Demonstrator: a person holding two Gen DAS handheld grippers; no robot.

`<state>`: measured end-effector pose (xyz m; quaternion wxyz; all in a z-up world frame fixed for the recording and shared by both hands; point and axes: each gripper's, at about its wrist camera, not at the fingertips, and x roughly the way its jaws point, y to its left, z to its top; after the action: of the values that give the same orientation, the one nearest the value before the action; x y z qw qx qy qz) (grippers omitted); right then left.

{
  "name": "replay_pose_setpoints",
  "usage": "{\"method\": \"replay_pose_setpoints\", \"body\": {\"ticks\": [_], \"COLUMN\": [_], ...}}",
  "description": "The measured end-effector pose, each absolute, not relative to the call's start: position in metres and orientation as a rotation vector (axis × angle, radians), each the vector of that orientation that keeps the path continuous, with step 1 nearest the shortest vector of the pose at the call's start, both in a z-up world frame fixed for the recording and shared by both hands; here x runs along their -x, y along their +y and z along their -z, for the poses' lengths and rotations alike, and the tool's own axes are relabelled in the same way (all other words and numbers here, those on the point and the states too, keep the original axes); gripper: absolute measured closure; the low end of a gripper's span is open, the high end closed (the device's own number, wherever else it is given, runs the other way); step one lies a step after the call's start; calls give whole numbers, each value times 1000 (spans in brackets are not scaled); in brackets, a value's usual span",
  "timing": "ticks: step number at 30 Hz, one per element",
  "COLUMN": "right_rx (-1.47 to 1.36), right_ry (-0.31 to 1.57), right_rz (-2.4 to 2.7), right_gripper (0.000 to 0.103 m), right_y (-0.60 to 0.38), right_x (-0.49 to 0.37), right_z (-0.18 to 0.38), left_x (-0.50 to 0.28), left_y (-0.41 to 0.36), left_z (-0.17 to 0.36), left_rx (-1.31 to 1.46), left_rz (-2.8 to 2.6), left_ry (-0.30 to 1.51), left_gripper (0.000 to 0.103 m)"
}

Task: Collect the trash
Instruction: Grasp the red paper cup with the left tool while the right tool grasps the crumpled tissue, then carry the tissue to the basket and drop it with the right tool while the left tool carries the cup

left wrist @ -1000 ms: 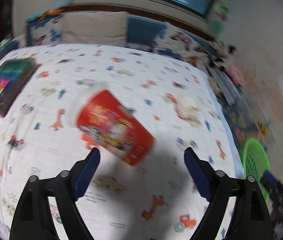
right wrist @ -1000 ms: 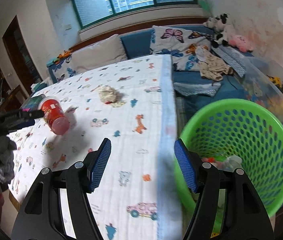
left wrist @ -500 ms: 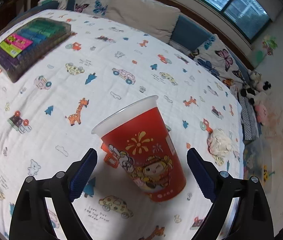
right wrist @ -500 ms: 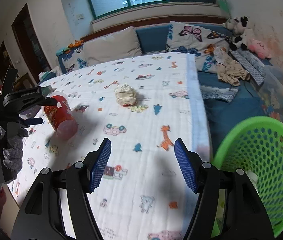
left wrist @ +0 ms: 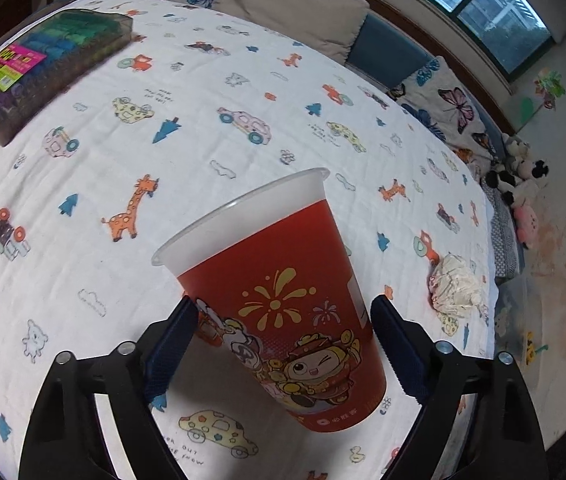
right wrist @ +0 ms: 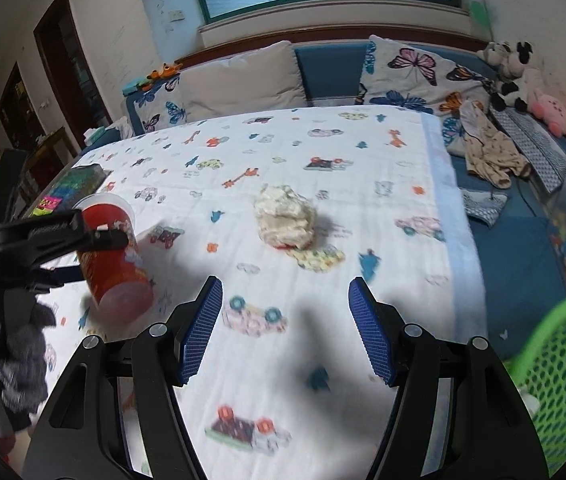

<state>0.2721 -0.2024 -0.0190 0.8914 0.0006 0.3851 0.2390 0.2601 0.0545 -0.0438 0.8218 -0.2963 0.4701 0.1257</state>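
Bed (right wrist: 363,152): the largest thing in view, spread with a white quilt printed with cars and giraffes; it carries all the loose trash and serves here as the landmark.
Green basket (right wrist: 555,364): off the bed's right-hand edge, low beside it; only part of its perforated wall shows in the right wrist view.
Box of coloured items (left wrist: 43,68): at the bed's far left corner, well apart from the trash; probably not trash.
Red cup (left wrist: 283,308): lying tilted on the bed's left part, its frosted rim turned away from the left wrist camera and its base toward it.
Crumpled paper wad (right wrist: 285,222): near the middle of the bed, to the right of the cup and well apart from it.
Step in hand: the approach to the cup, judging by how the left gripper brackets it; the grasp looks not yet made.
Left gripper (left wrist: 283,336): jaws wide apart, one on each side of the cup's body; they have just been closing a little, and a pad looks near or at the cup's side, though no firm clamp shows.
Right gripper (right wrist: 285,328): jaws partly apart with nothing between them, over the quilt on the near side of the wad.
Next move: closing on the cup gently, since thin plastic would likely buckle, then carrying it across the bed to the basket.
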Motion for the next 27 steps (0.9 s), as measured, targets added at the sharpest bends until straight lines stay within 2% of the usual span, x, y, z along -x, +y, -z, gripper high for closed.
{"method": "replay_pose_setpoints", "body": {"ticks": [13, 16, 21, 27], "right_rx": [5, 26, 34, 28], "right_ry": [828, 837, 840, 826], "right_rz": [-472, -444, -417, -415], "right_gripper": [39, 42, 58, 59], "right_y": [-157, -151, -155, -165], "right_x": [-329, -339, -343, -336], "right_z": [38, 44, 48, 43], "left_x": [-262, -263, -264, -261], "left_y": [55, 53, 49, 43], "left_z": [44, 44, 43, 42], "left_rx": [634, 625, 605, 585], "left_rz": [-178, -159, -121, -85], "left_ry": [1008, 1012, 1023, 1035], "left_gripper": [28, 29, 31, 33]}}
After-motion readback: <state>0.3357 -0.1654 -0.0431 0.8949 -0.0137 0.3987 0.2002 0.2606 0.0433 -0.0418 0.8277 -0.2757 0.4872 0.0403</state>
